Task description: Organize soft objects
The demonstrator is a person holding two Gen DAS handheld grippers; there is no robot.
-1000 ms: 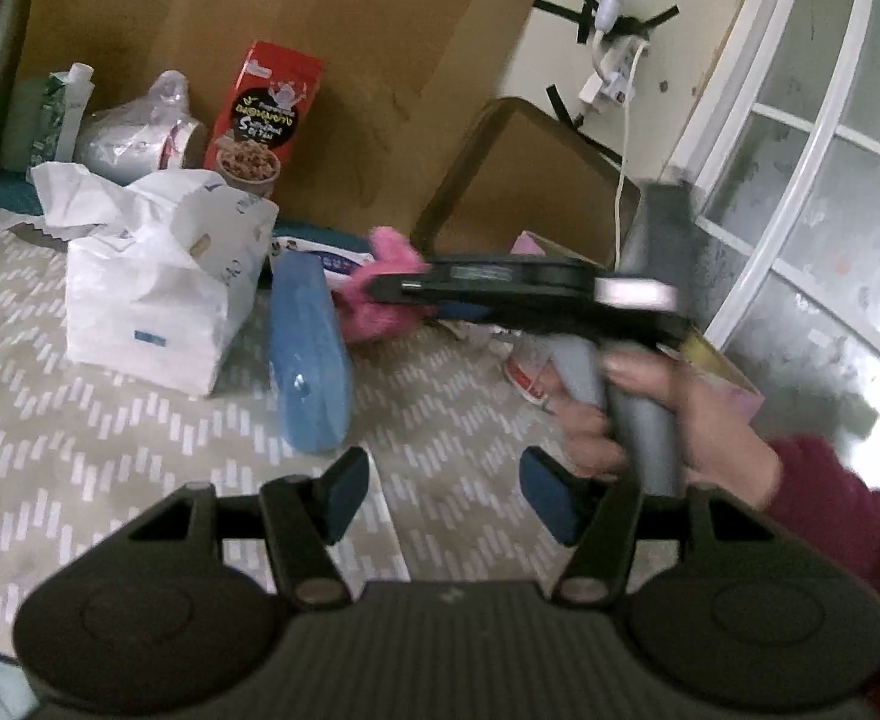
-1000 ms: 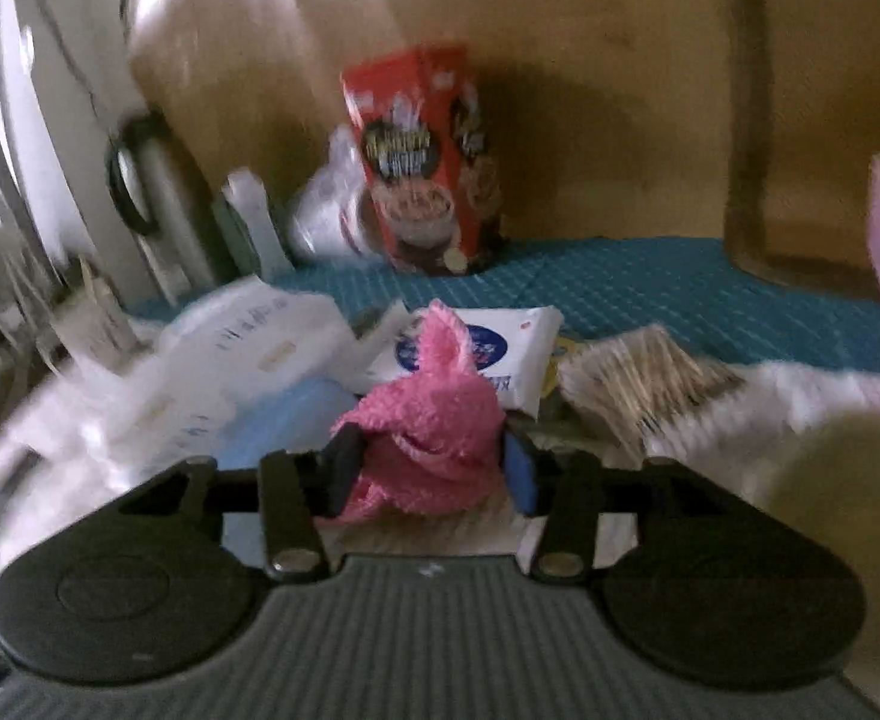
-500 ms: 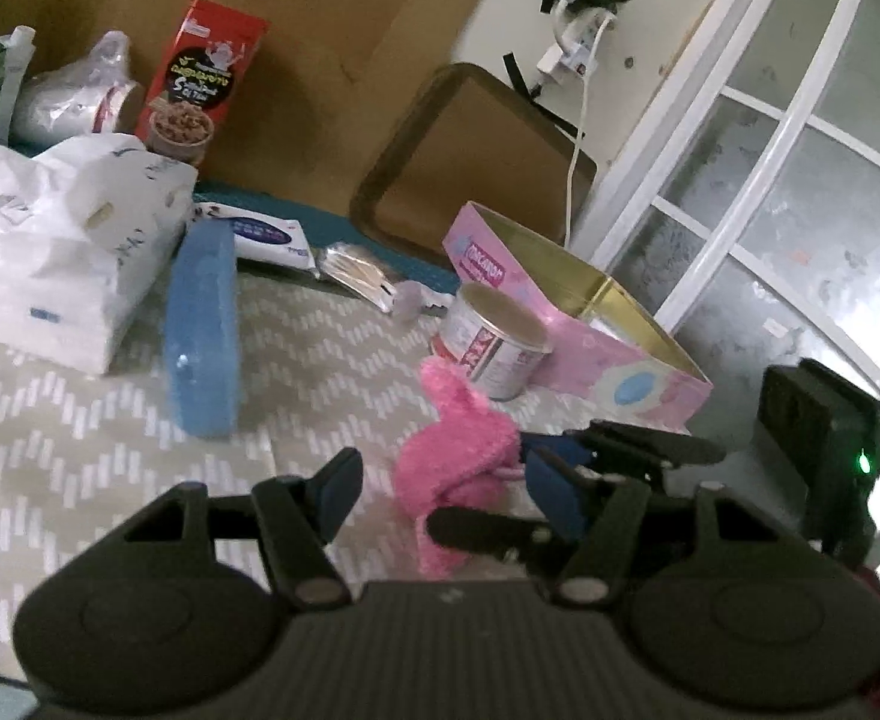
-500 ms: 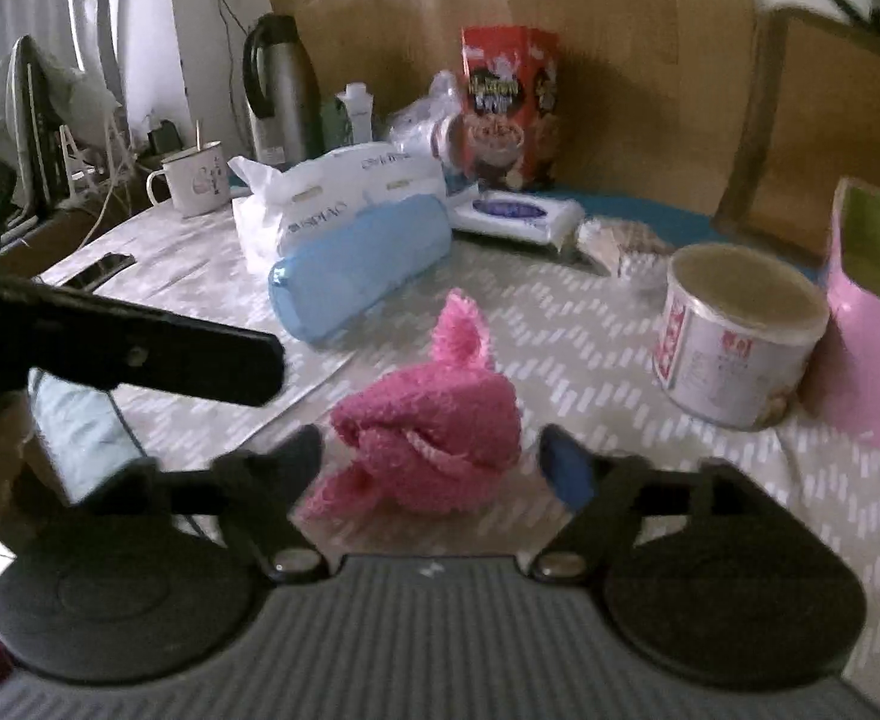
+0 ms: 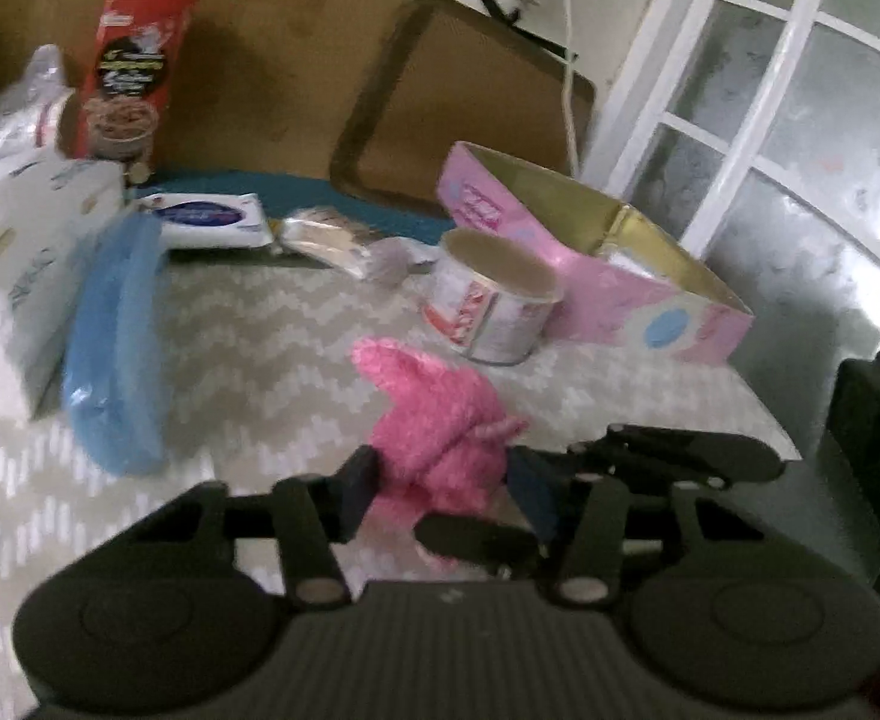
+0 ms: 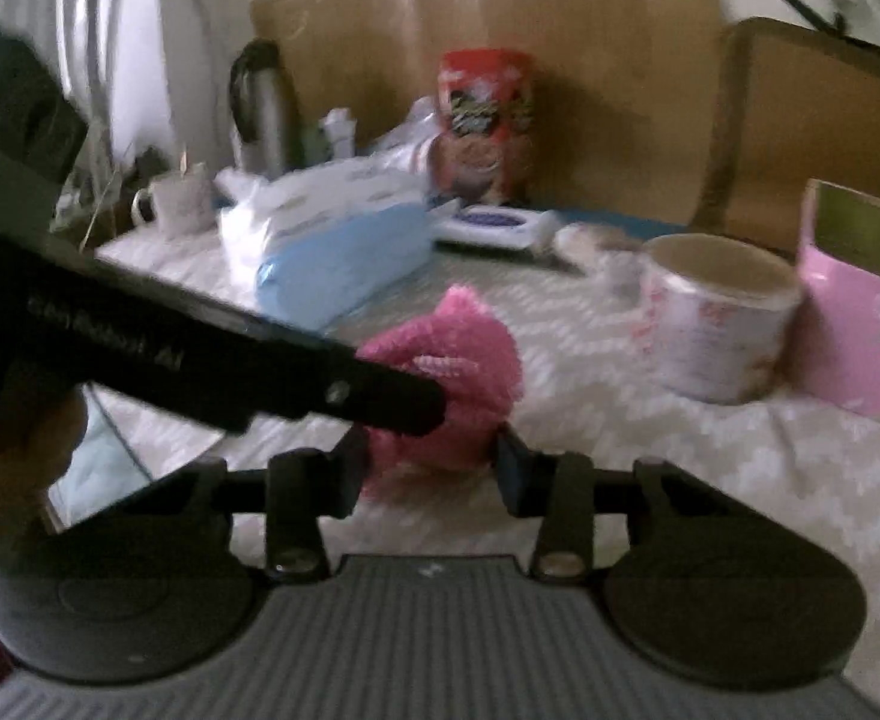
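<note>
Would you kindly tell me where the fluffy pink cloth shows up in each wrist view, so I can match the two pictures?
Left wrist view: the pink cloth lies lower centre on the patterned table cover, just ahead of the left gripper.
Right wrist view: the cloth is at centre, ahead of the right gripper, partly hidden by the other gripper's black finger.
Shared landmark: the round tin sits to its right in both.
</note>
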